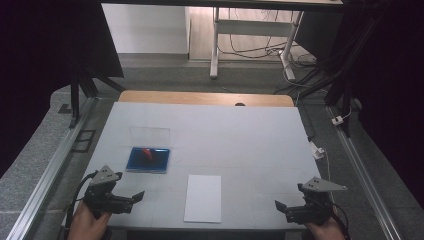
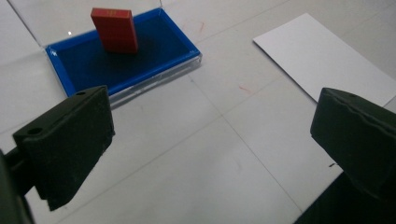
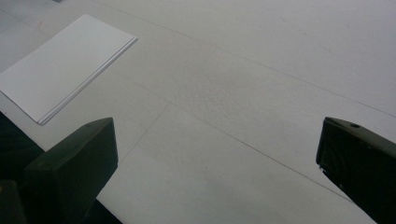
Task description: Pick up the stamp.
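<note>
Jaws of the left gripper gape wide; the red stamp block stands ahead, leftward, in its blue tray. Approach squarely. Right gripper likewise wide, idle.

The table has a matt white cover, smooth with faint creases, and bare wood at its 12 o'clock edge. The tray looks like clear glossy plastic lined with matt blue felt. On it stands a smooth red block. The paper is matt white. Both grippers' jaws are dull black plastic.
</note>
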Demonstrator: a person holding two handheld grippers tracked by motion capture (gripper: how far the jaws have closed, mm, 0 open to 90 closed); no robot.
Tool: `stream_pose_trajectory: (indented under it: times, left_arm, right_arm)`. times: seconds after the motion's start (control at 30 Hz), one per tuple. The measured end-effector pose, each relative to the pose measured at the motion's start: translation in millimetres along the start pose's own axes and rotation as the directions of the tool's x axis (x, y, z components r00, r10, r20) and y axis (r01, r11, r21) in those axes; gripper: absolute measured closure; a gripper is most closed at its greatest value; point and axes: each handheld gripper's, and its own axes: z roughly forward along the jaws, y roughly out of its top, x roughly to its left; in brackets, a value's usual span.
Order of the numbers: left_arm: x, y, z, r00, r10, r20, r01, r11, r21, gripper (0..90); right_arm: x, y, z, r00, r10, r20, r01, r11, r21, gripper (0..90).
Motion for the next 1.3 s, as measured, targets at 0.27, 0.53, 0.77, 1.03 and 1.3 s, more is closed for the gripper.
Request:
stream_pose_trajectory:
  times: [0.27,0.53,0.77,1.03,1.3]
  left_arm:
    - [4.7,7.5,13.6,0.9998,0.017,-0.009,-0.017,0.9999,-0.003,0.0]
    - [16.6,17.6,28.9,0.9989,0.017,-0.043,-0.016,0.9995,0.026,0.0]
    - [27.0,25.9,38.8,0.9978,0.007,-0.067,-0.006,0.9996,0.028,0.0]
    - [40.0,36.5,51.3,0.9977,-0.026,-0.062,0.027,0.9995,0.019,0.0]
    - [47.2,45.7,65.0,0.9971,-0.003,-0.077,0.005,0.9996,0.029,0.0]
  right_arm:
    - [0.3,0.1,0.4,1.0000,-0.002,-0.003,0.002,1.000,0.000,0.0]
    - [0.7,0.1,0.8,1.0000,-0.003,-0.005,0.003,1.000,0.002,0.0]
    - [1.1,0.3,1.0,1.0000,-0.007,-0.002,0.007,1.000,0.006,0.0]
    - [1.1,0.4,1.2,1.0000,-0.008,-0.002,0.008,1.000,0.010,0.0]
    - [1.0,0.4,1.3,1.0000,-0.008,-0.002,0.008,1.000,0.011,0.0]
